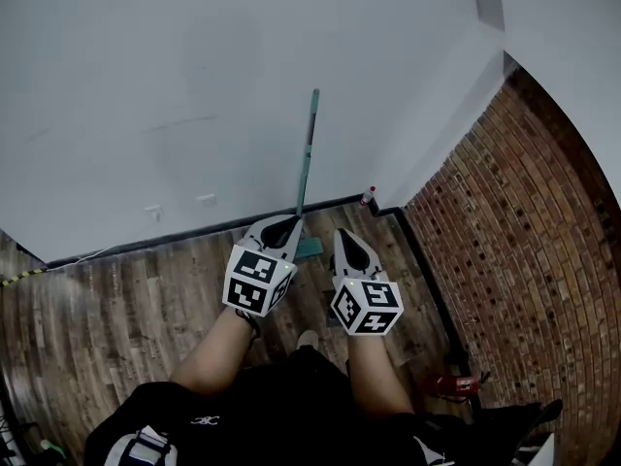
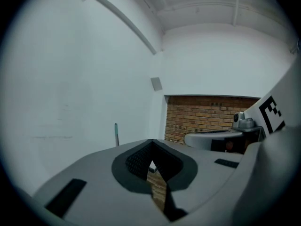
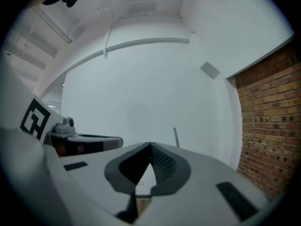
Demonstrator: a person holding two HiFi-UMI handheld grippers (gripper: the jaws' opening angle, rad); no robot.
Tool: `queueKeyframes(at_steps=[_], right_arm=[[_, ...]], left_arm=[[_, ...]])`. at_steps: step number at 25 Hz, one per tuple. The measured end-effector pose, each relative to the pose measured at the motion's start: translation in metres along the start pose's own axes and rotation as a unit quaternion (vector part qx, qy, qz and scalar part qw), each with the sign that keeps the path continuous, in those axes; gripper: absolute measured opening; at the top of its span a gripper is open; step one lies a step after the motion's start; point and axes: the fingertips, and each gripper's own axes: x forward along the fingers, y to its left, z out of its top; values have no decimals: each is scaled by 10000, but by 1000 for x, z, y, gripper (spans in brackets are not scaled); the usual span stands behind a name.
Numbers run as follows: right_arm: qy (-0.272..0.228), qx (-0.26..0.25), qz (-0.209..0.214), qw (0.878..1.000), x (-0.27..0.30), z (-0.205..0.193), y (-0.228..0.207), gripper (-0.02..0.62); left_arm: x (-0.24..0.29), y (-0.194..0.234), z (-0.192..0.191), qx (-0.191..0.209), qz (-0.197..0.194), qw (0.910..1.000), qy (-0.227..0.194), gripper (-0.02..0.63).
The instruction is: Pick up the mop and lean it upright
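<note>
A teal-handled mop [image 1: 307,158] leans upright against the white wall, its head [image 1: 310,249] on the wooden floor at the baseboard. My left gripper [image 1: 288,222] hangs just in front of the mop's lower handle, jaws shut on nothing. My right gripper [image 1: 346,238] is beside it to the right, also shut and empty. The left gripper view shows only the top of the mop handle [image 2: 116,133] above my left gripper [image 2: 151,142]. In the right gripper view the handle's top [image 3: 175,136] rises behind my right gripper [image 3: 150,146].
A small bottle [image 1: 367,198] stands in the corner where the white wall meets the brick wall [image 1: 524,231]. A red object [image 1: 450,385] lies on the floor at the brick wall's foot. Wall sockets [image 1: 207,200] sit low on the white wall.
</note>
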Motion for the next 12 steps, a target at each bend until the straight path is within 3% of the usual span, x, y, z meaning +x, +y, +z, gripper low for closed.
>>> queueKeyframes(at_steps=[8,12], right_arm=[[-180,1,220,9996,83,18,-67,14],[-389,73,415,9984,129,47,-113,14]], left_arm=[[94,37,14,60,250,9997,54,-9],[153,52,41,201,432,9989,51,-9]])
